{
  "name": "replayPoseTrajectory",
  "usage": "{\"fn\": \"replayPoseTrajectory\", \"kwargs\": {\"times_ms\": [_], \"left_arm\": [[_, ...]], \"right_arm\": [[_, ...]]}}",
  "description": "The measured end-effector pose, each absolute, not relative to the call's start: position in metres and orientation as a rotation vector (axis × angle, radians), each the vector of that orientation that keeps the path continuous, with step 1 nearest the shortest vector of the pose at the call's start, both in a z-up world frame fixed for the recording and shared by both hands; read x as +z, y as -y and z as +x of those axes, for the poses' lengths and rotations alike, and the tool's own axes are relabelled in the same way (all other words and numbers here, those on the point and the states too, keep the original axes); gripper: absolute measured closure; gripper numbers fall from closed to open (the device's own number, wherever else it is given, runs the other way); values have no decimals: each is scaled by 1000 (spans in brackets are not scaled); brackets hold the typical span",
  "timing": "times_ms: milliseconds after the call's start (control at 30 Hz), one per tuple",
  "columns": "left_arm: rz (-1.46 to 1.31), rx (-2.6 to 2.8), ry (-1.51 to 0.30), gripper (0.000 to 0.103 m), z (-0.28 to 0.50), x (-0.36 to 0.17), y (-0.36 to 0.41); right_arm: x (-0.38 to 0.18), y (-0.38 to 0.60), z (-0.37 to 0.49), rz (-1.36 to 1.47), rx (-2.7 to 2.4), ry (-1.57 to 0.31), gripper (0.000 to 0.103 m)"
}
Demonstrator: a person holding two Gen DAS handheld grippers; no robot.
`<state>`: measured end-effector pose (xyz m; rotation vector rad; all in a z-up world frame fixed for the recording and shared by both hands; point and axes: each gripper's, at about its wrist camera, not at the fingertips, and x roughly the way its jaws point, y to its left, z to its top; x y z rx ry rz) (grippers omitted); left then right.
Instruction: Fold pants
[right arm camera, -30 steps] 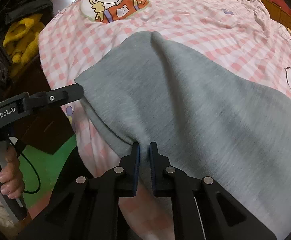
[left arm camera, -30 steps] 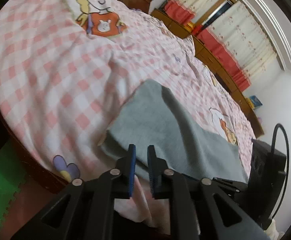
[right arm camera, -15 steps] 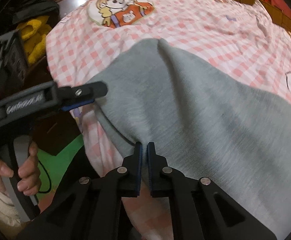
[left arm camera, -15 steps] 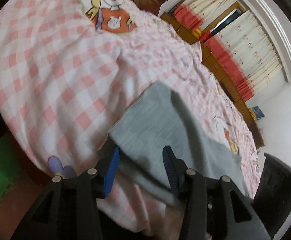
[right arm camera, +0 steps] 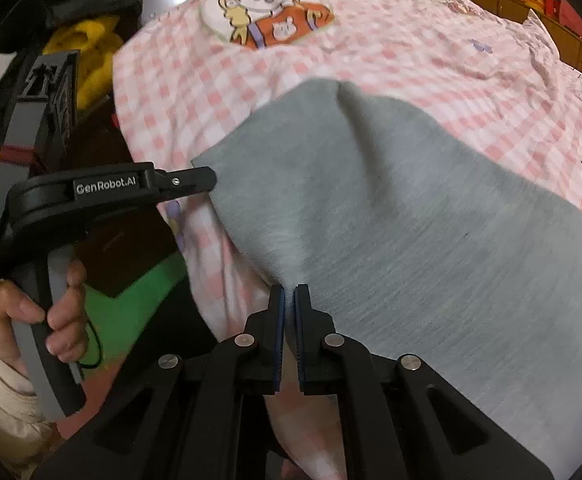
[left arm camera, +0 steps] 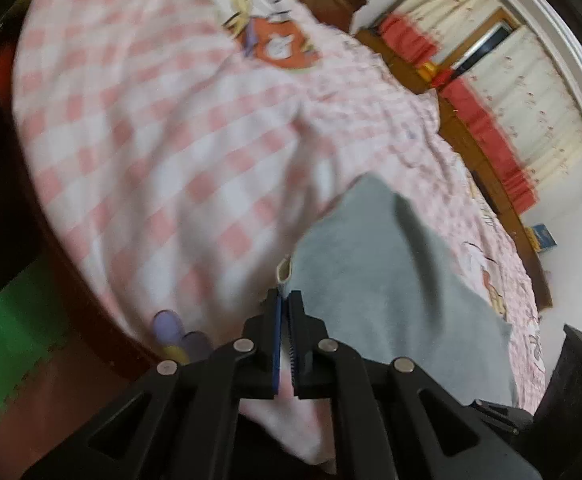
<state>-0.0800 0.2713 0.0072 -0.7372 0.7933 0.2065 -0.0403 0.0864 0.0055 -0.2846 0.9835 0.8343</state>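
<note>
The pants [right arm camera: 391, 216] are soft, limp knit, likely to sag and crease, so you do best gripping corners and hems. They lie on the bed [right arm camera: 371, 40], near edge hanging over its side. Your left gripper [left arm camera: 284, 300] is clenched on the left corner; your right gripper [right arm camera: 287, 296] is clenched on the near edge.

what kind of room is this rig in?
Most likely a home bedroom: a bed with a pink checked cartoon-print cover, curtains over a window, and low wooden cabinets along the wall. Grey pants lie on the bed.
</note>
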Motion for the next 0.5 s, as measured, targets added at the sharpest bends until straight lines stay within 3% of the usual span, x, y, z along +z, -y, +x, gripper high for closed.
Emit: {"fn": "replayPoseTrajectory", "kwargs": {"times_ms": [167, 300, 367, 500], "left_arm": [[-782, 185, -760, 91, -84, 7, -276], [-774, 172, -699, 58, -88, 18, -280], [-756, 166, -674, 52, -88, 23, -281], [-720, 121, -698, 50, -76, 19, -281]], "right_arm": [[1, -86, -37, -265, 818, -1022, 88], [21, -80, -30, -190, 845, -1023, 80], [27, -78, -21, -160, 826, -1006, 71], [20, -83, -2, -187, 733, -1005, 71]]}}
